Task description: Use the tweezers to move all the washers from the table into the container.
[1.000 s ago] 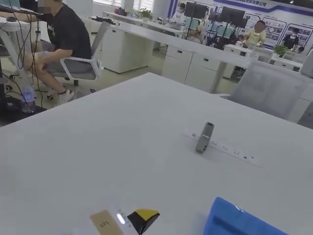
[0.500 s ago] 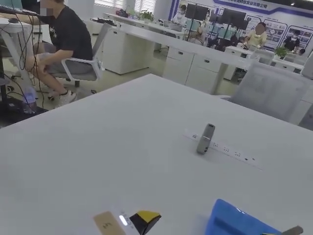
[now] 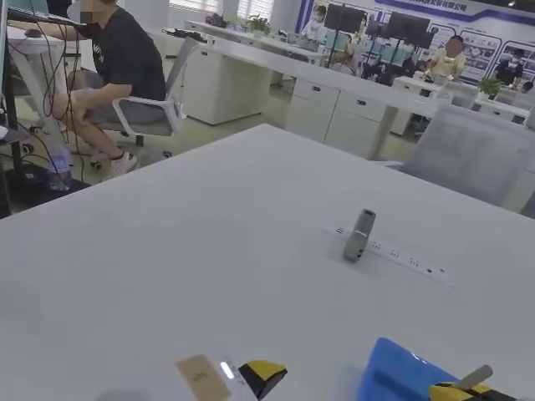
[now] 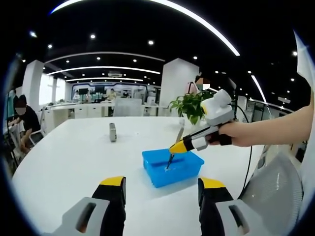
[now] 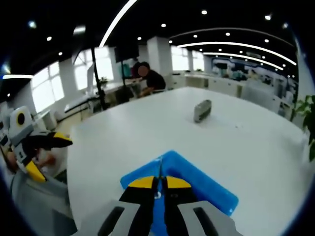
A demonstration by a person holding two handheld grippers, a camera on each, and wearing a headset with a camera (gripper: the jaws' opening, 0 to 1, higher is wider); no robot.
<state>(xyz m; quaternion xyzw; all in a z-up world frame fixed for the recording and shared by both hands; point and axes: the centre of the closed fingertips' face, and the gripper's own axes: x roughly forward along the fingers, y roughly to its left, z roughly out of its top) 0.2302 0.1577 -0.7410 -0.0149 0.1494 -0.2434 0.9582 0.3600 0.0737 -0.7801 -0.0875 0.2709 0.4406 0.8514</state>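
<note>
The right gripper has its yellow-capped black fingers pressed together on the thin metal tweezers. The slim tips of the tweezers reach down into the smooth blue rectangular container directly ahead; any washer inside is too small to make out. The left gripper holds its matching fingers wide apart around nothing, with the container just beyond them on the matte white bench and a small grey block farther back.
</note>
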